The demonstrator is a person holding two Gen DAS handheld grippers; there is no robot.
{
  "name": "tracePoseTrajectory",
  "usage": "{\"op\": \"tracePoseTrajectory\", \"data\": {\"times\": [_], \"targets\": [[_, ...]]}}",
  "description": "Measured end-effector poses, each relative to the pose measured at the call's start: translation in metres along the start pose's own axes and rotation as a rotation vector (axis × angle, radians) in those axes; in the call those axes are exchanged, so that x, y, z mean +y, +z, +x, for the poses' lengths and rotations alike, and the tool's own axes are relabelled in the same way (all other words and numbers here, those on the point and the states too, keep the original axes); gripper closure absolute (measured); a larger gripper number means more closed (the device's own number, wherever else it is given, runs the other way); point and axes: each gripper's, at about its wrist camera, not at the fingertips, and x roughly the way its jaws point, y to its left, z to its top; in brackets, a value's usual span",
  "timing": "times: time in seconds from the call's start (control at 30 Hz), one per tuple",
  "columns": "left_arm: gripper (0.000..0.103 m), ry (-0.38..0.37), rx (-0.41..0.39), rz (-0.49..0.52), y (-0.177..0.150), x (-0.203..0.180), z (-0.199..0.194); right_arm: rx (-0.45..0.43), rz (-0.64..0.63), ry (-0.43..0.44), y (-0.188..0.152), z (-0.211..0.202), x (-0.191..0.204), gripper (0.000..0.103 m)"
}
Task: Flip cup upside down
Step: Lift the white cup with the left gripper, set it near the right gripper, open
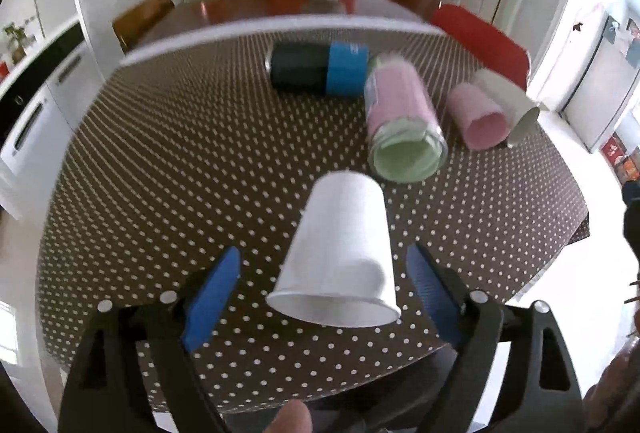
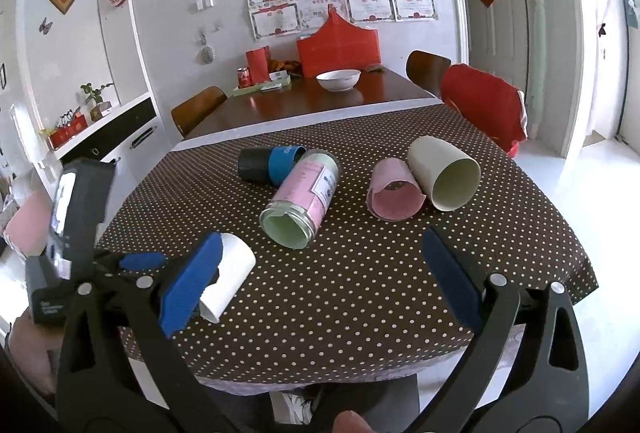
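Note:
A white paper cup (image 1: pixel 340 253) stands upside down, rim down, near the front edge of the dotted brown tablecloth (image 1: pixel 180 173). My left gripper (image 1: pixel 324 293) is open, its blue fingers (image 1: pixel 212 301) on either side of the cup without touching it. In the right wrist view the cup (image 2: pixel 230 271) shows partly behind my right gripper's left finger, with the left gripper's black body (image 2: pixel 76 225) beside it. My right gripper (image 2: pixel 324 281) is open and empty above the table's front.
Lying on their sides are a black-and-blue cup (image 2: pixel 268 165), a glass jar with a pink label (image 2: pixel 300 201), a pink cup (image 2: pixel 394 195) and a cream cup (image 2: pixel 444 179). A wooden table with a white bowl (image 2: pixel 338 79) and chairs stand behind.

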Motion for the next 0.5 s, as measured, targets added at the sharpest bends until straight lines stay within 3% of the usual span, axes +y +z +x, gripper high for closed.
{"op": "tracePoseTrajectory", "data": {"times": [0.5], "targets": [[0.007,0.16,-0.299,-0.05,-0.023,0.025,-0.096,-0.025,-0.004,0.061,0.0,-0.019,0.015,0.006]]}}
